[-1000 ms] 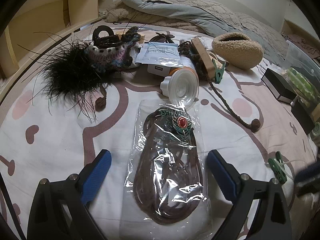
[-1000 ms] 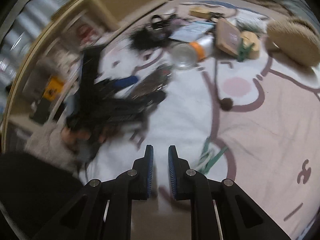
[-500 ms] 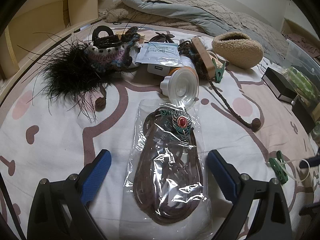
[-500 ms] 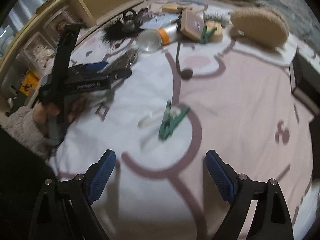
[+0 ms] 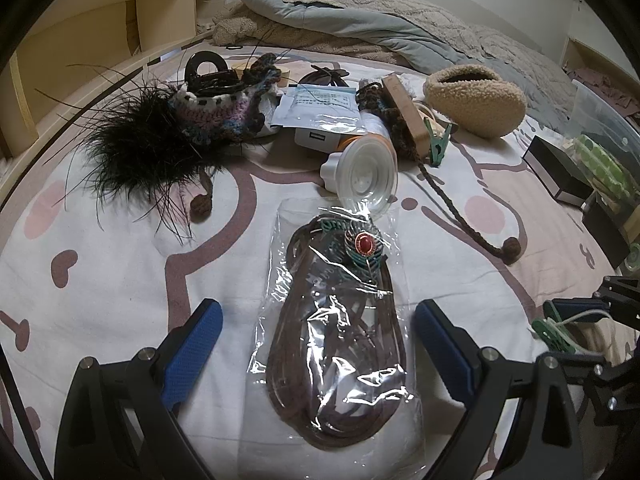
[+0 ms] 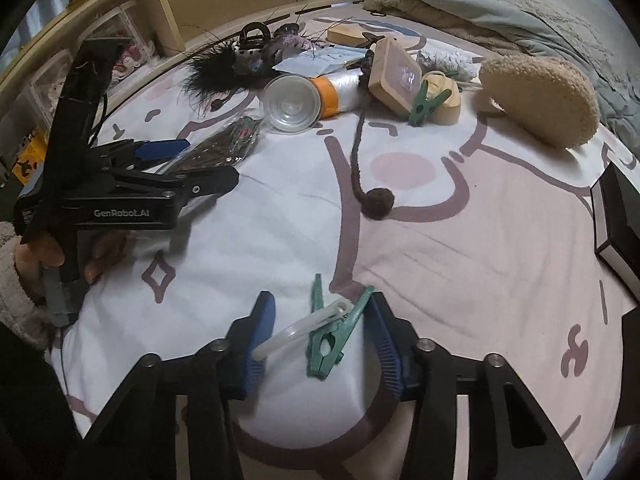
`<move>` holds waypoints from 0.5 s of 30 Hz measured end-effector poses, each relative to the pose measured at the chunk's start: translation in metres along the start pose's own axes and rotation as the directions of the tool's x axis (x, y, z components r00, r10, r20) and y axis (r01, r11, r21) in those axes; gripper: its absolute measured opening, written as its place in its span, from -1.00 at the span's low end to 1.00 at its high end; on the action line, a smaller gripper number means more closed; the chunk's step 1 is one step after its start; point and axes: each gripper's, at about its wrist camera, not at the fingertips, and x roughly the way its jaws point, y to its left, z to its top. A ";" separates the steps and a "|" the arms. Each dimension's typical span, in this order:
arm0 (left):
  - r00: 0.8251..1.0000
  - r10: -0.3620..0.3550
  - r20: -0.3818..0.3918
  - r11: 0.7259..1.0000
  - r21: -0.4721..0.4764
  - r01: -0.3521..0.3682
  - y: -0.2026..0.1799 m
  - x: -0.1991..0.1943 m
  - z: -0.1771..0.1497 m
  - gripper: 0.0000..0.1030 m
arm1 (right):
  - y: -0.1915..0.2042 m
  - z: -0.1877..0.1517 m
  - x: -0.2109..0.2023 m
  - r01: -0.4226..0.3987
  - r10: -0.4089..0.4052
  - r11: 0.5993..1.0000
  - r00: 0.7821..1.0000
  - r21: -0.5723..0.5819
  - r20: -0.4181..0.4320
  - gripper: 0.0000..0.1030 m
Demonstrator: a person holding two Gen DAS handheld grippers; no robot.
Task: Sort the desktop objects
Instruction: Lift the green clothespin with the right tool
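- The green peg (image 6: pixel 334 330) lies on the printed sheet (image 6: pixel 460 264), clipped to a clear plastic strip (image 6: pixel 298 330) that trails off to the left; both sit between the fingers of the right gripper (image 6: pixel 322 340).
- That gripper's jaws have just been closing with the peg between them. The right pad (image 6: pixel 384 340) looks to be at or against the peg's upper arm, while the left pad (image 6: pixel 256 344) stands beside the strip's end and not on the peg, so nothing is clamped yet.
- The peg lies askew to the jaws. As a judgement, a good grip would take it across its body near the spring, not on the splayed handles, where a squeeze might open the peg and drop the strip.
- The strip looks thin and springy; if the left pad catches it first it may push the peg sideways. Centring the jaws on the peg before closing fully would help.
- The sheet is soft and wrinkled, so the pads should come low enough to bracket the peg without pinching cloth.
- The left gripper (image 5: pixel 318 344) hangs released over the bagged cord (image 5: pixel 340 340), its pads on either side of the bag and not touching it.
- Further off are a second green peg (image 6: pixel 426 102) on a wooden block, a clear cup (image 6: pixel 292 98) on its side, a black feather tuft (image 5: pixel 136 152) and a fleece slipper (image 6: pixel 538 100); none stands in the way of the lift.
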 end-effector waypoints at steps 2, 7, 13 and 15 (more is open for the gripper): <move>1.000 -0.004 0.002 1.000 -0.003 0.004 0.001 -0.001 0.000 0.88 | -0.001 0.000 0.000 0.007 -0.007 1.000 1.000 -0.005 0.007 -0.30; 0.999 -0.034 0.004 0.999 -0.031 0.034 0.005 -0.004 0.002 0.88 | -0.007 -0.001 -0.002 0.009 -0.009 1.000 1.000 0.003 0.019 -0.47; 0.998 -0.066 -0.017 0.993 -0.095 0.064 0.014 -0.011 0.010 0.88 | -0.006 -0.002 -0.004 0.001 -0.001 1.000 1.000 -0.004 0.015 -0.47; 0.999 -0.035 -0.039 0.997 -0.073 0.032 0.009 -0.010 0.015 0.88 | -0.006 -0.002 -0.003 -0.004 0.004 1.000 1.000 0.002 0.012 -0.47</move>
